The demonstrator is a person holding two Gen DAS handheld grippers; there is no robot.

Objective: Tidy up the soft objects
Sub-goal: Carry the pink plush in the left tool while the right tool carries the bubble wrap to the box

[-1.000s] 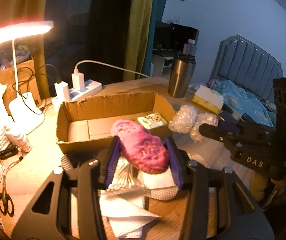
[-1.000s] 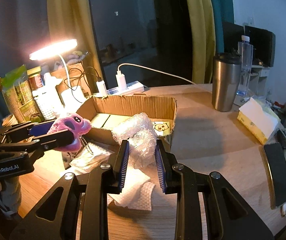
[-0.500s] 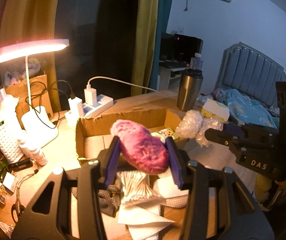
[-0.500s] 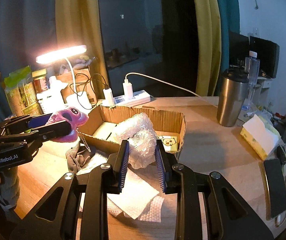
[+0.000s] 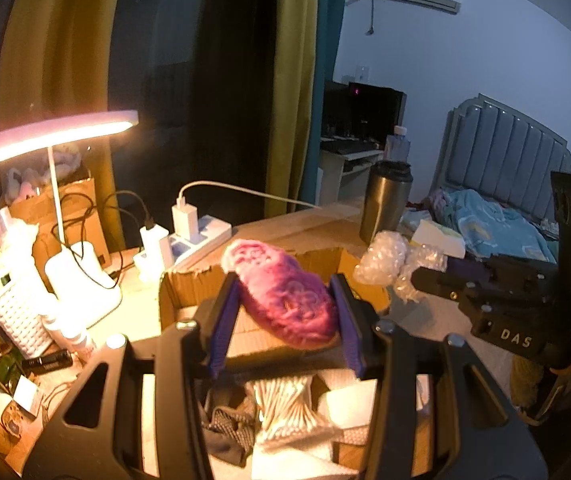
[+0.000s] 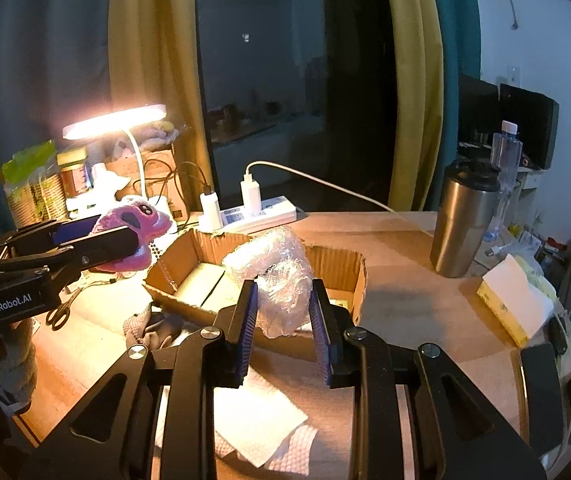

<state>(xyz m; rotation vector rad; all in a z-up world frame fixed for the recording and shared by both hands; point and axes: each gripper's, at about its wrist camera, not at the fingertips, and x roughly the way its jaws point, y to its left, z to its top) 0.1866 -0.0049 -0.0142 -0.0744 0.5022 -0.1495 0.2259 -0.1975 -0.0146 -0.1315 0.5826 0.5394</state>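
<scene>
A fuzzy purple plush toy (image 5: 281, 292) hangs in the air, with my left gripper (image 5: 285, 308) shut on it just in front of an open cardboard box (image 5: 181, 288). From the right wrist view the same plush toy (image 6: 137, 224) and left gripper (image 6: 97, 244) hover left of the cardboard box (image 6: 337, 264). My right gripper (image 6: 281, 312) is shut on a wad of clear bubble wrap (image 6: 277, 276), raised over the box's near wall. In the left wrist view the bubble wrap (image 5: 385, 260) juts from the right gripper (image 5: 425, 276).
White paper towels (image 6: 253, 420), a grey mesh cloth (image 5: 225, 424) and a bundle of cotton swabs (image 5: 285, 412) lie on the desk below. A lit desk lamp (image 5: 57, 136), a power strip (image 6: 253, 212), a steel tumbler (image 6: 465, 224), a tissue box (image 6: 513, 300), scissors (image 6: 61, 312) and a phone (image 6: 545, 392) stand around.
Both grippers have risen with their loads and drifted toward the box. The paper towels and cloth sit lower in both views; the box lies closer beneath the fingers.
</scene>
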